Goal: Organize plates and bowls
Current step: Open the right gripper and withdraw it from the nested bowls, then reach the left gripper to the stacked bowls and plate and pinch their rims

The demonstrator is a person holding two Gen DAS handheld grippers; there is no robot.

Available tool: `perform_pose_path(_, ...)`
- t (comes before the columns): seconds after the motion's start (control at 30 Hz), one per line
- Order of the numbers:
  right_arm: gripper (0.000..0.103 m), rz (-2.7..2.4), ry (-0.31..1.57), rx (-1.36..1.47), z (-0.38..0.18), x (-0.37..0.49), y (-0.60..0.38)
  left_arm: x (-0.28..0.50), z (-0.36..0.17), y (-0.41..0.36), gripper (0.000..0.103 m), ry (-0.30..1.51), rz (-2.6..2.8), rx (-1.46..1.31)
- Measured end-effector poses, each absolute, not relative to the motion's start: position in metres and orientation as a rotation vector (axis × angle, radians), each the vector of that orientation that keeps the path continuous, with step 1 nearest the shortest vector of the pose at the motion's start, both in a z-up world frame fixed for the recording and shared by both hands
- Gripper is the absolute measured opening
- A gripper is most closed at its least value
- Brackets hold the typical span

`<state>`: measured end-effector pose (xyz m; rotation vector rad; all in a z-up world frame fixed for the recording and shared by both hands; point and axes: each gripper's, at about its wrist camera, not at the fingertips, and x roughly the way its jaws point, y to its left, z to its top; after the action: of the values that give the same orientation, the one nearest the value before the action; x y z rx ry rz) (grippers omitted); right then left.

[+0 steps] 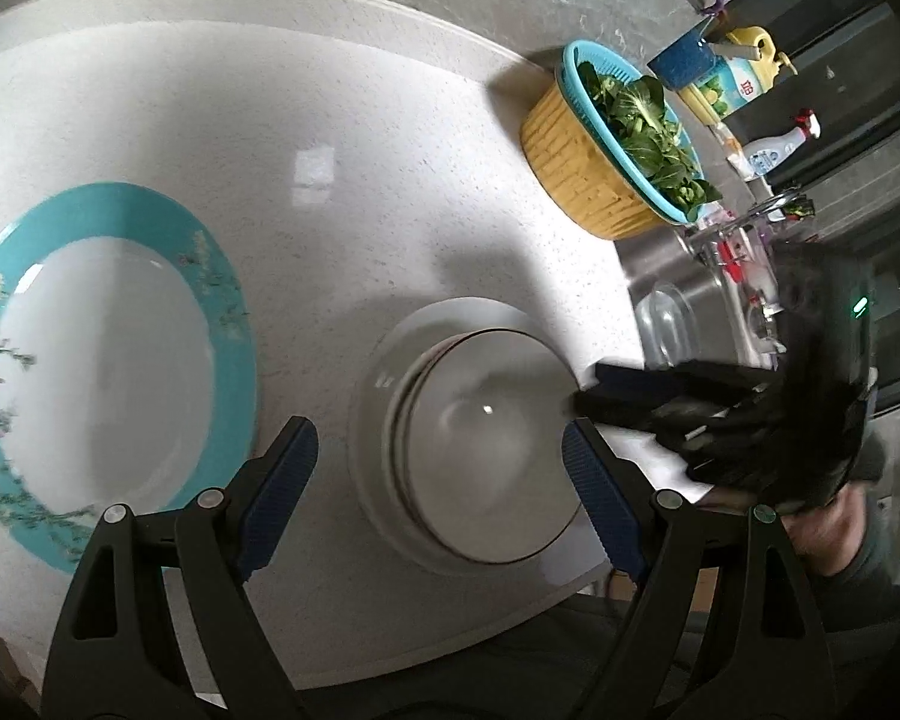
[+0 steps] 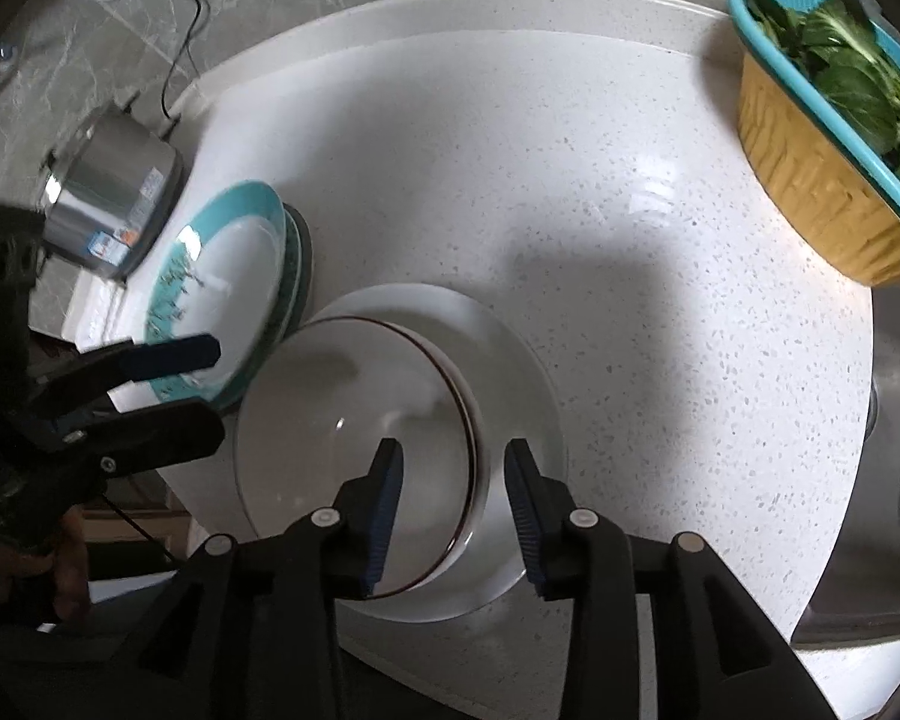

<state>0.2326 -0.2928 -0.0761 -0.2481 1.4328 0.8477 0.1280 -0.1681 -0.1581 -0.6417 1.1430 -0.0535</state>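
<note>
A white bowl (image 1: 480, 438) with a thin brown rim sits nested in another bowl on a white plate (image 1: 372, 420) near the counter's front edge. My left gripper (image 1: 441, 462) hovers wide open above the bowl, holding nothing. My right gripper (image 2: 456, 498) straddles the right rim of the bowl (image 2: 342, 420), one finger inside and one outside. Its pads stand clear of the rim, so it is open. Its black fingers (image 1: 630, 387) show at the bowl's right edge in the left wrist view. To the left lies a teal-rimmed plate (image 1: 228, 324), which tops a small stack (image 2: 222, 276).
A yellow basket with a teal colander of greens (image 1: 576, 162) stands at the back right. Behind the teal plates sits a steel pot (image 2: 108, 192). A steel sink (image 1: 660, 300) with glassware borders the counter on the right, with bottles and a blue cup (image 1: 684, 63) beyond it.
</note>
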Motion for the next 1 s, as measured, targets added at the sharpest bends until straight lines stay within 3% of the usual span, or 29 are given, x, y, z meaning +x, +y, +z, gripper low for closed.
perform_pose_path(0.07, 0.062, 0.842, 1.378, -0.191, -0.060, 0.242, -0.310, 0.121, -0.155, -0.168, 0.083, 1.137, -0.051, -0.618)
perform_pose_path(0.1, 0.064, 0.835, 1.350, -0.171, -0.053, 0.247, -0.318, 0.117, -0.153, -0.168, 0.083, 1.134, -0.051, -0.607)
perform_pose_path(0.37, 0.064, 0.767, 1.369, -0.182, -0.073, 0.269, -0.365, 0.088, -0.164, -0.168, 0.081, 1.149, 0.027, -0.614)
perform_pose_path(0.57, 0.063, 0.801, 1.415, -0.229, -0.094, 0.264, -0.357, 0.076, -0.173, -0.178, 0.076, 1.165, 0.065, -0.623)
perform_pose_path(1.0, 0.063, 0.845, 1.447, -0.330, -0.114, 0.272, -0.342, 0.035, -0.196, -0.185, 0.076, 1.199, 0.096, -0.697)
